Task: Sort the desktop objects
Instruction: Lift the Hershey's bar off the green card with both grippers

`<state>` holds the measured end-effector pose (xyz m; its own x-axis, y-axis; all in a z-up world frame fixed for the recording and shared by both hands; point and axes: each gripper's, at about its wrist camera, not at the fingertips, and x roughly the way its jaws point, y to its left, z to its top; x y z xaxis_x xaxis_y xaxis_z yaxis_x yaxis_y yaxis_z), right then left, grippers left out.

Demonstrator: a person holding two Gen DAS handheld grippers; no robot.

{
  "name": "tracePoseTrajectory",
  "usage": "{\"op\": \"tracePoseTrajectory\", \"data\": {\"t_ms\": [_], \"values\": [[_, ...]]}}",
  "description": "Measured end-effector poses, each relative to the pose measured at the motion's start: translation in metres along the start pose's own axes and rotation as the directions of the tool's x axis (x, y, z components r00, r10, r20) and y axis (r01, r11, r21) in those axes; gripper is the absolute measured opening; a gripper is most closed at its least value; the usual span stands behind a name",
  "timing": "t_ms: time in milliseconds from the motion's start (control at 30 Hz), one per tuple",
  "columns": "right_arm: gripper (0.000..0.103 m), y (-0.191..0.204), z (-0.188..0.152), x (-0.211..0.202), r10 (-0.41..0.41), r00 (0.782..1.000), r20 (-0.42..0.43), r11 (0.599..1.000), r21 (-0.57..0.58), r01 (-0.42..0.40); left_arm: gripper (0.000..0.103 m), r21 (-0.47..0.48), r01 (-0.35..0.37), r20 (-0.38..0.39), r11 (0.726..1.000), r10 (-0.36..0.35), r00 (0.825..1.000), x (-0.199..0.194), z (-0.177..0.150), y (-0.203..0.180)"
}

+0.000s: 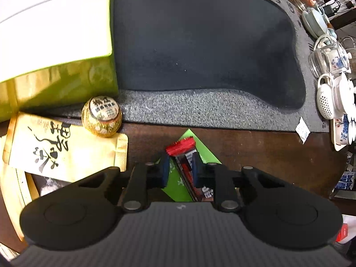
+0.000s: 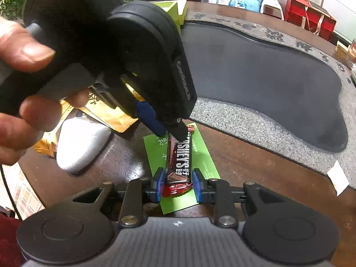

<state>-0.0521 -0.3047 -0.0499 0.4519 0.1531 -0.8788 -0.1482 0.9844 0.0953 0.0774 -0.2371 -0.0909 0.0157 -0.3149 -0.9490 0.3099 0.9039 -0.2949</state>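
A Hershey's chocolate bar (image 2: pixel 180 160) in a dark wrapper with red crimped ends lies on a green card (image 2: pixel 155 155) on the brown wooden table. My right gripper (image 2: pixel 178 185) is shut on the bar's near end, one blue pad against each side. My left gripper (image 2: pixel 170 133), held by a person's hand (image 2: pixel 20 93), comes steeply down onto the far end. In the left wrist view the bar (image 1: pixel 181 146) runs between the pads of the left gripper (image 1: pixel 180 169), which is shut on it, with the green card (image 1: pixel 207 153) under it.
A dark stone tea tray (image 1: pixel 200 44) fills the table's far side. At left are a green box (image 1: pixel 55 33), a round gold-wrapped tea ball (image 1: pixel 102 116) and a yellow tea pouch (image 1: pixel 60 146). Teaware (image 1: pixel 331 89) crowds the right edge, near a small white sachet (image 1: pixel 302 131). A white lump (image 2: pixel 80 144) lies left of the card.
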Motion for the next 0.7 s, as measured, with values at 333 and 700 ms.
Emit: {"op": "tracePoseTrajectory", "data": {"t_ms": [333, 700], "values": [[0.026, -0.001, -0.005, 0.0, 0.056, 0.998, -0.007, 0.995, -0.078, -0.057, 0.06, 0.357, -0.017, 0.086, 0.934, -0.015, 0.996, -0.021, -0.009, -0.028], [0.026, -0.019, -0.008, -0.004, 0.121, 0.989, -0.083, 0.93, -0.34, -0.142, 0.071, 0.754, -0.002, 0.076, 0.657, -0.084, 0.994, -0.037, -0.035, -0.034]]}}
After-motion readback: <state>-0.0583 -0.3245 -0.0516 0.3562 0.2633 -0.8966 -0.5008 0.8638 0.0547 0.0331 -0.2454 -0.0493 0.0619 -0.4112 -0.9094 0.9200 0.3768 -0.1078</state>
